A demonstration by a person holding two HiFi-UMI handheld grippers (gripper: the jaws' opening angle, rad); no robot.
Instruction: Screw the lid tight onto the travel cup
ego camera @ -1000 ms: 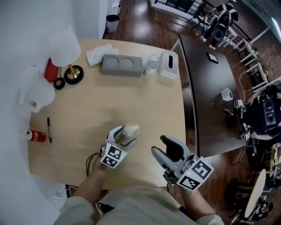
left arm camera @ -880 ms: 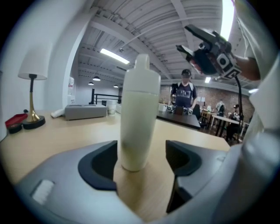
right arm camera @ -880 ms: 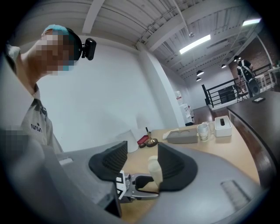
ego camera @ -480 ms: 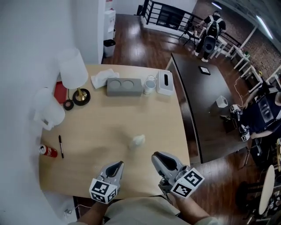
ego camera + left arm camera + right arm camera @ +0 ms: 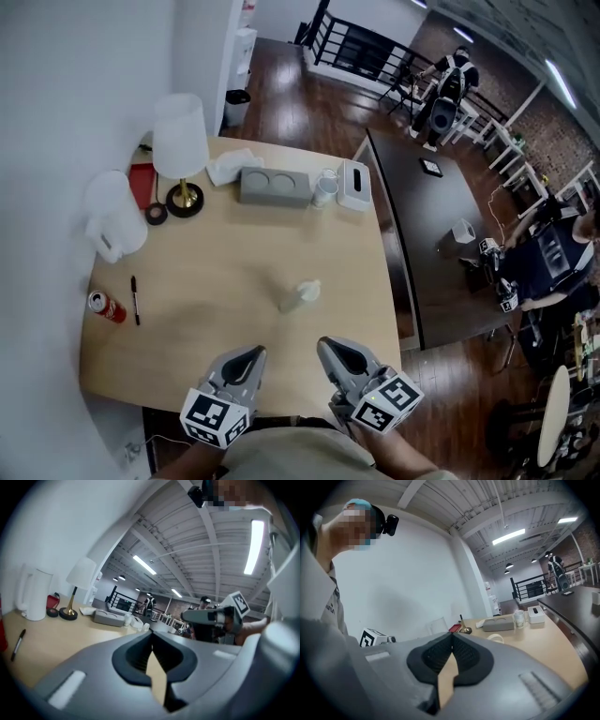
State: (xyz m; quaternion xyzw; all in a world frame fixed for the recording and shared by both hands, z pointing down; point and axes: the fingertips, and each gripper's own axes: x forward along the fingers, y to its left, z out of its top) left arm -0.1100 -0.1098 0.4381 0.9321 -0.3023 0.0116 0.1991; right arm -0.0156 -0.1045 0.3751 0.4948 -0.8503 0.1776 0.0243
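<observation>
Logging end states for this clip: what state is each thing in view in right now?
left gripper: jaws shut, nothing between them.
right gripper: jaws just closed shut, nothing between them.
travel cup: free of both grippers, seems to lie on its side; lid seating unclear.
soda can: lying on its side.
table lamp: upright.
pen: lying flat.

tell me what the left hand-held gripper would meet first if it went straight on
Probably the travel cup ahead, though the left hand-held gripper looks raised and might clear it toward the tissue box.
</observation>
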